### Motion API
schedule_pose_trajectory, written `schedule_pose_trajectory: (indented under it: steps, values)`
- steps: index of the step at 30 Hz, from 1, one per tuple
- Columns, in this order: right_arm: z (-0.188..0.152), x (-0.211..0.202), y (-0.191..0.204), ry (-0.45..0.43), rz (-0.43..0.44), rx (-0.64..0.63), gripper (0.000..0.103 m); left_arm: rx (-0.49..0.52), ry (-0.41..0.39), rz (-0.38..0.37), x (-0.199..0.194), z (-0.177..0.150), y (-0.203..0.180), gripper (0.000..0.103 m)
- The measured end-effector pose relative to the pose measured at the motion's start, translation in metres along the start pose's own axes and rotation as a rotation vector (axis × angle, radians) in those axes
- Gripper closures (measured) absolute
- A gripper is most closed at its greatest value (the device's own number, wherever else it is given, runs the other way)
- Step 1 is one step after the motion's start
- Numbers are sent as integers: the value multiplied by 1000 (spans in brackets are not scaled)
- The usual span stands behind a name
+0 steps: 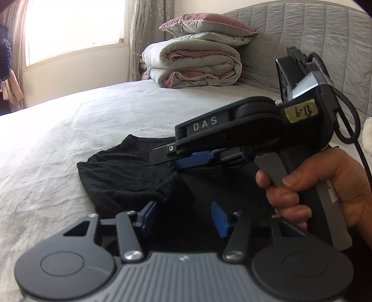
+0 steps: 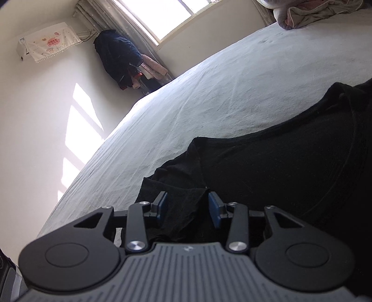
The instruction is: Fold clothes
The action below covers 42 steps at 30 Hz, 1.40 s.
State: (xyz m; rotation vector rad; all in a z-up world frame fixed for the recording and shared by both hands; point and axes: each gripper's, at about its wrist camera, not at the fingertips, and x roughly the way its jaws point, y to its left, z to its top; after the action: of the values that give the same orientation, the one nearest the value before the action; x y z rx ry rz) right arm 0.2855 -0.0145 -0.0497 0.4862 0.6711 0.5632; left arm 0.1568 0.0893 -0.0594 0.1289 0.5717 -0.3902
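Note:
A black T-shirt (image 1: 130, 176) lies spread on the pale bed sheet (image 1: 69, 130). My left gripper (image 1: 183, 219) is open just above the shirt's near part, its blue pads apart with nothing between them. My right gripper (image 1: 186, 160) shows in the left wrist view from the side, held in a hand over the shirt. In the right wrist view the right gripper (image 2: 187, 208) is open, low over the shirt (image 2: 279, 167), with a raised fold of black cloth between its blue pads (image 2: 215, 208), not pinched.
A folded grey and pink quilt (image 1: 193, 65) with a pillow (image 1: 207, 24) on top sits at the head of the bed by the padded headboard (image 1: 313, 46). A window (image 2: 162, 14), a wall, and hanging clothes (image 2: 121, 60) lie beyond the bed's far edge.

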Motion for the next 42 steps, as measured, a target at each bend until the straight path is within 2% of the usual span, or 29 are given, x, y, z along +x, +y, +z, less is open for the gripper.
schedule_pose_trajectory:
  steps: [1,2,4,7,10,13,15,17,19,21,24,26,31,33,37,38,39,41,42]
  values:
    - [-2,3,3,1,-8,-29,81,6,4,18,1,0,0,63]
    - [-3,7,5,8,-10,-46,97,15,4,41,1,0,0,68]
    - [-4,7,7,-18,-13,-60,99,33,4,83,1,0,-1,95]
    - [-1,0,5,-89,2,-56,100,44,-22,78,-5,0,1,99]
    - [1,-3,2,-134,7,-43,100,39,-38,18,-14,1,6,99]
    - [3,0,-3,-134,-1,-13,100,37,1,-85,-16,-2,8,98]
    - [3,2,-7,-124,-9,8,100,61,30,-111,-15,-5,5,97]
    - [3,3,-10,-110,-16,28,99,45,24,-133,-18,-5,7,88]
    - [4,4,-13,-97,-24,48,89,16,9,-157,-23,-4,11,69]
    - [4,1,-13,-90,-39,57,87,-17,-11,-171,-28,-3,16,64]
    - [6,-6,-9,-98,-37,33,87,-148,-84,-132,-35,-1,38,61]
    - [6,-7,-3,-101,-45,1,87,-272,-109,-75,-33,-2,56,61]
    - [4,-4,9,-87,-67,-81,87,-483,-61,57,-14,-12,81,63]
    - [2,1,10,-68,-92,-96,87,-537,-53,67,-10,-15,86,68]
    - [1,6,5,-51,-111,-85,86,-629,-64,66,-8,-15,101,68]
    - [1,6,3,-54,-108,-74,84,-643,-65,66,-4,-12,106,68]
    - [1,6,1,-57,-104,-62,73,-657,-65,65,-1,-9,111,68]
    - [1,6,-1,-66,-95,-50,58,-685,-67,55,8,-4,121,68]
    - [1,6,-1,-71,-88,-49,56,-703,-66,33,17,-2,126,68]
